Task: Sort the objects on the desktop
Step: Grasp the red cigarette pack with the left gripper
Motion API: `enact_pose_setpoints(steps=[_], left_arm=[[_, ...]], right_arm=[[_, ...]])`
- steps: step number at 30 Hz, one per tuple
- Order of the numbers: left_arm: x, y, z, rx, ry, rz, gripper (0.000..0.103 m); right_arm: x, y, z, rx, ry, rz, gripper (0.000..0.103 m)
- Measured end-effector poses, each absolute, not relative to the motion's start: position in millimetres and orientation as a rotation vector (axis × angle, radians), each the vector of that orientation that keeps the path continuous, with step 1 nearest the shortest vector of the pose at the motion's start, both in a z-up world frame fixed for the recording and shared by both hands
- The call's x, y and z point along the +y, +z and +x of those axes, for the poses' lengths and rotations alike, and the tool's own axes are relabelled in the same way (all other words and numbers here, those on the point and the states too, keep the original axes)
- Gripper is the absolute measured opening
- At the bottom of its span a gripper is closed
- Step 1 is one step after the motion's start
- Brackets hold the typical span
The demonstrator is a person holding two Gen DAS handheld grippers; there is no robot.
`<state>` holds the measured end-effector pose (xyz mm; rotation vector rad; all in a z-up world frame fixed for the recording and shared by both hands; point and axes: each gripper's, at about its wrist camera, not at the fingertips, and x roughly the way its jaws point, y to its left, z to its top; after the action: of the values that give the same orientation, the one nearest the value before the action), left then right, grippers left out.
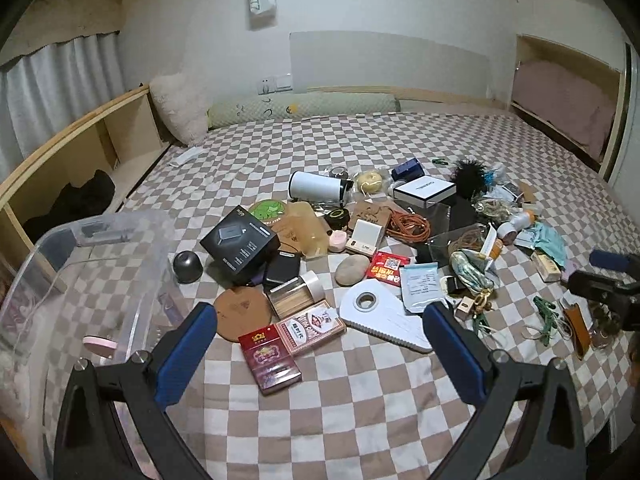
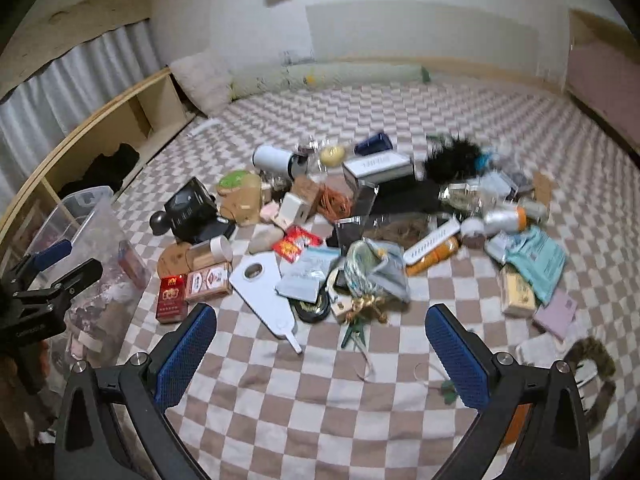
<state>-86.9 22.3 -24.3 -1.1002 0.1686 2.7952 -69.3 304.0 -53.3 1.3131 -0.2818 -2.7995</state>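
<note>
Desktop objects [image 1: 384,240] heaped and overlapping, blurred in right view; both tools [image 1: 320,332] [image 2: 320,332] apart, empty.

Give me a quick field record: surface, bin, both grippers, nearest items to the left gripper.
surface: checkered bedsheet strewn with small objects
bin: clear plastic bin at the left, a few items inside
left gripper: open, empty, above the sheet
right gripper: open, empty
nearest to left gripper: red cigarette pack, playing card box, white flat tool
</note>
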Motion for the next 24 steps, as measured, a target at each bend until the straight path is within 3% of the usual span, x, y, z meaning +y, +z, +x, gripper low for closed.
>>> enact_pose_setpoints(steps=[17, 24], left_arm=[[9, -133, -155, 0.360, 2.817, -1.340, 0.103], [-19, -174, -176, 0.316, 2.795, -1.487, 0.100]], right_arm=[[304, -69, -81, -0.250, -2.738, 1.393, 0.103], [304, -72, -85, -0.252, -2.712, 1.405, 0.103]])
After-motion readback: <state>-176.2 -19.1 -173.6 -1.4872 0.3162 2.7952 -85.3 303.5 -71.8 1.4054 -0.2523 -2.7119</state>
